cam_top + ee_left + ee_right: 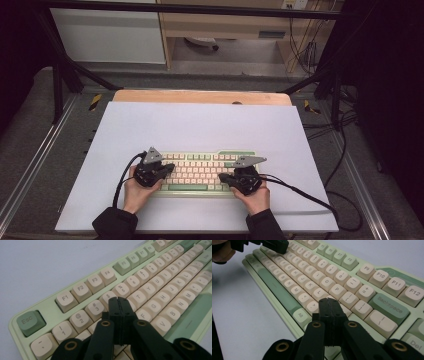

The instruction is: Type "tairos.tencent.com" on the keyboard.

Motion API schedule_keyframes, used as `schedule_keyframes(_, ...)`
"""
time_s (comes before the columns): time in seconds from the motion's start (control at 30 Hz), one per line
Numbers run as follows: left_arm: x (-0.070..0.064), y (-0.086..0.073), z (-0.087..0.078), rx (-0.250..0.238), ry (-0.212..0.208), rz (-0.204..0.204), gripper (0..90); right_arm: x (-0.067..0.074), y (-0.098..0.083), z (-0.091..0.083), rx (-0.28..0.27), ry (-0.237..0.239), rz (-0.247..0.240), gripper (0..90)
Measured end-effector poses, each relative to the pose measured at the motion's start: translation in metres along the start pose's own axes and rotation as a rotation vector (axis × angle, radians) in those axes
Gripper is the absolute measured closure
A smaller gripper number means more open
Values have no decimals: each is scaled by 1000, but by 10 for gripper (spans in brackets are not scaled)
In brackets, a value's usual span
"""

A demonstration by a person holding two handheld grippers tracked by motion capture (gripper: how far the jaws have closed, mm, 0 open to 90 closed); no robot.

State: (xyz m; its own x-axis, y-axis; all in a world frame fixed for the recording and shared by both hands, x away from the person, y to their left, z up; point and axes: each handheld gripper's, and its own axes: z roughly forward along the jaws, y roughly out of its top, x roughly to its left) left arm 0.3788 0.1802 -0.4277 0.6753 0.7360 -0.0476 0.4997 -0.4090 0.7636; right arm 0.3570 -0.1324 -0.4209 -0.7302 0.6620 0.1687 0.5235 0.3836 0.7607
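Note:
A pale green keyboard (200, 173) with cream keys lies at the near middle of the white mat (200, 125). My left gripper (169, 168) is over its left end, pointing right, and my right gripper (223, 177) is over its right end, pointing left. In the left gripper view the black jaws (119, 300) are pressed together with nothing between them, tips low over the keys just below the number row (122, 290). In the right gripper view the jaws (328, 301) are likewise shut and empty, just above the keys right of L (320, 293). The left gripper (275, 245) appears far off.
The mat covers a wooden table (200, 96) inside a black metal frame (57, 75). Black cables (305, 196) trail from the right gripper across the mat's near right and off its edge. A cabinet (107, 35) and a shelf stand on the floor beyond.

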Motion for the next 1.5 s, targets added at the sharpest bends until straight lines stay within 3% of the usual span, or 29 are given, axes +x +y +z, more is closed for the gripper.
schedule_keyframes(0.37,-1,-3,1,-1,-3,6,900,0,0,0,-1,0,3,900)
schedule_keyframes(1.5,1,-17,-33,-44,-14,-3,900,4,4,-2,-11,9,-3,900)
